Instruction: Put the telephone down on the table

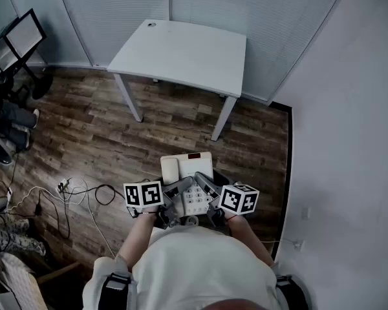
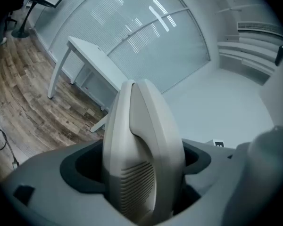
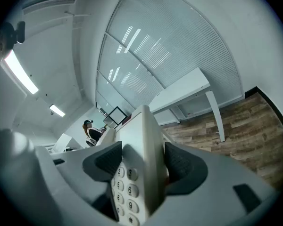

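Left tool (image 1: 173,191) and right tool (image 1: 210,190) each clamped on the telephone (image 1: 187,168), well apart from the white table (image 1: 181,53).

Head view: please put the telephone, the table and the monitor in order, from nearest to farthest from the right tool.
1. Telephone: gripped in the right tool, just in front of the person.
2. Table: straight ahead, across the wooden floor.
3. Monitor: farthest, at the far left edge of the room.

We see a white table (image 1: 181,53) on plank floor (image 1: 110,141), perhaps a round fitting (image 1: 152,24) at one corner; cables (image 1: 68,196) litter the boards.
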Motion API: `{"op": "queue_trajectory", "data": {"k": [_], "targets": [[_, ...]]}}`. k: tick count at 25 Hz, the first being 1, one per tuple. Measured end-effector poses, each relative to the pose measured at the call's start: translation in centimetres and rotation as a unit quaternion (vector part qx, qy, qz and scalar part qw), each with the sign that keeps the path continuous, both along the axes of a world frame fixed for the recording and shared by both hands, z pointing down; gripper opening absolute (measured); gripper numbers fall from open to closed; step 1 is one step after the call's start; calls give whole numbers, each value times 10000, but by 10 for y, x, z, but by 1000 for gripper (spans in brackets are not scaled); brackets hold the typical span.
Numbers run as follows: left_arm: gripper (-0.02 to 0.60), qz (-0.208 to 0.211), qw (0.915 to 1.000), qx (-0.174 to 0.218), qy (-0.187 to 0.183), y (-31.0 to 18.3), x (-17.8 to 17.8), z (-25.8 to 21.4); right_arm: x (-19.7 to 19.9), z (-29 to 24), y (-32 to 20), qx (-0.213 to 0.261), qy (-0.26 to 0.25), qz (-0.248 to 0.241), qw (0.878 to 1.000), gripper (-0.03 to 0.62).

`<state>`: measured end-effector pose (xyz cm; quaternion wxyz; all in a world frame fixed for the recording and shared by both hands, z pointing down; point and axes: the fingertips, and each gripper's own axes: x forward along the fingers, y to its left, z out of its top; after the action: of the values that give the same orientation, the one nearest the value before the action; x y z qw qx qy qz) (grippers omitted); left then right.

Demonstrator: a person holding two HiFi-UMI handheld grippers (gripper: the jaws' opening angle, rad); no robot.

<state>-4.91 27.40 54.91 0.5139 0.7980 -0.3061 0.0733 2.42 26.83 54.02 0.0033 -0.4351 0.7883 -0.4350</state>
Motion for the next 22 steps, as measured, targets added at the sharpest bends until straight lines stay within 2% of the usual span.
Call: {"op": "queue_trajectory", "data": {"k": [4, 8, 15, 22], "targets": [[434, 63, 9999, 148, 13, 7, 7, -12, 7, -11, 9, 110, -2, 67, 9999, 298], [434, -77, 9999, 110, 84, 9, 7, -18, 7, -19, 8, 87, 68, -63, 9999, 298], [434, -115, 9996, 241, 48, 44, -26, -20, -27, -20, 42, 221, 16, -125, 9997, 298], [434, -166, 9995, 262, 30, 50, -32, -21, -32, -20, 47, 229, -2, -177, 9996, 298]]}}
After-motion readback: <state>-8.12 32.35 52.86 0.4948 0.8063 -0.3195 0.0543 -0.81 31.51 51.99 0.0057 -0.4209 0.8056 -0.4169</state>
